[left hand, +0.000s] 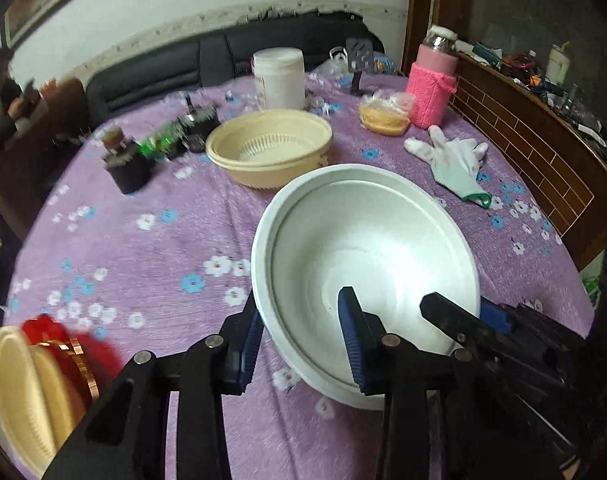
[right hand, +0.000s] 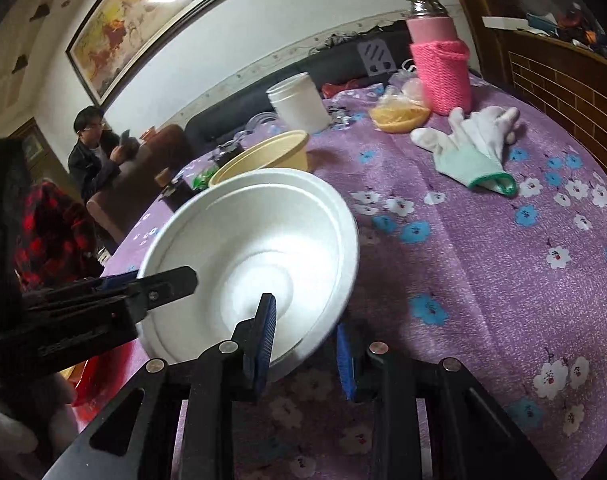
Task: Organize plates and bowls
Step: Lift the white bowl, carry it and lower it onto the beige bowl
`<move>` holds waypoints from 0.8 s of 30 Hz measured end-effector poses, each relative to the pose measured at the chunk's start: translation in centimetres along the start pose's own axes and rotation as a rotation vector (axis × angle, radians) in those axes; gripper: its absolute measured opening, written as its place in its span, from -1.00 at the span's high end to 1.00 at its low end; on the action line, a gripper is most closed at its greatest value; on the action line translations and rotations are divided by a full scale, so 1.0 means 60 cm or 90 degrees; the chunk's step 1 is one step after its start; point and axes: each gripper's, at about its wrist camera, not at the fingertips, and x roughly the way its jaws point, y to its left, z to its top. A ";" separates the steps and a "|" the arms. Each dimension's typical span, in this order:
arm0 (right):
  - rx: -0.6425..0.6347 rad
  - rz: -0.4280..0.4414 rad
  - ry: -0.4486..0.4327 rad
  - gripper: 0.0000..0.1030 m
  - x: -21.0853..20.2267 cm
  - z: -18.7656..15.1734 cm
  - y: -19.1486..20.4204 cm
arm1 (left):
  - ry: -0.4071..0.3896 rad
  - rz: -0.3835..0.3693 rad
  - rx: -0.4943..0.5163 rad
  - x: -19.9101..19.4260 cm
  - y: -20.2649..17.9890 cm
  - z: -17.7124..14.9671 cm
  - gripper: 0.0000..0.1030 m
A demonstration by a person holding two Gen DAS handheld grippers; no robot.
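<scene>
Black linkages – blue ribbed jaws

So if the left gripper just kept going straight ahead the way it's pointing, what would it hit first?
The white bowl: the left gripper already straddles its near rim, one finger inside, one outside. Going on, the inner finger would likely press into the bowl's wall. Beyond that sits the cream basket, though depth is hard to judge.
</scene>
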 end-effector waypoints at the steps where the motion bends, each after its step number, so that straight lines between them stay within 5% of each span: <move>1: -0.002 0.002 -0.002 0.42 -0.002 -0.002 0.005 | -0.013 0.008 0.007 -0.012 0.000 -0.005 0.30; 7: 0.009 0.051 0.007 0.42 -0.019 -0.017 0.059 | -0.074 0.051 0.017 -0.091 0.030 -0.042 0.28; 18: -0.112 0.109 0.024 0.41 -0.029 -0.030 0.253 | -0.093 0.077 -0.153 -0.183 0.211 -0.116 0.22; 24: -0.174 0.131 0.049 0.40 0.009 -0.049 0.360 | -0.115 0.130 -0.201 -0.226 0.290 -0.157 0.22</move>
